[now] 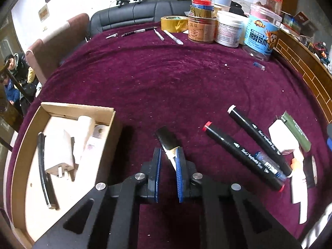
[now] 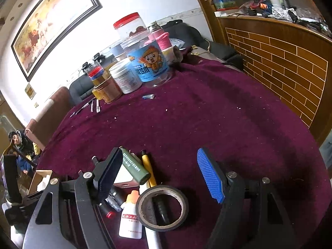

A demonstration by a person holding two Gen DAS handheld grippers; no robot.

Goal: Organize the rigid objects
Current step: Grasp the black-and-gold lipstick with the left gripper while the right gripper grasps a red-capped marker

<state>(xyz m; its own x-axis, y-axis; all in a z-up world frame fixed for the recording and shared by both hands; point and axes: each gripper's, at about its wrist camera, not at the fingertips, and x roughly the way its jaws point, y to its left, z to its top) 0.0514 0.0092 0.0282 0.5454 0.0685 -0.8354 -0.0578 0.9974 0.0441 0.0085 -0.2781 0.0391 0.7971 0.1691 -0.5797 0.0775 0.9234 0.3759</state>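
In the cardboard box [image 1: 68, 109], a white charger [image 1: 59, 153], black strip [image 1: 44, 170]

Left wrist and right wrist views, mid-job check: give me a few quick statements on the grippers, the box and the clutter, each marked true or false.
1. The left gripper is shut on a black-and-gold object. True.
2. The right gripper grips the black tape roll. False: its jaws are wide apart, the roll lying between them untouched.
3. The cardboard box already holds a white charger. True.
4. Both black markers lie inside the box. False: they lie on the purple cloth.
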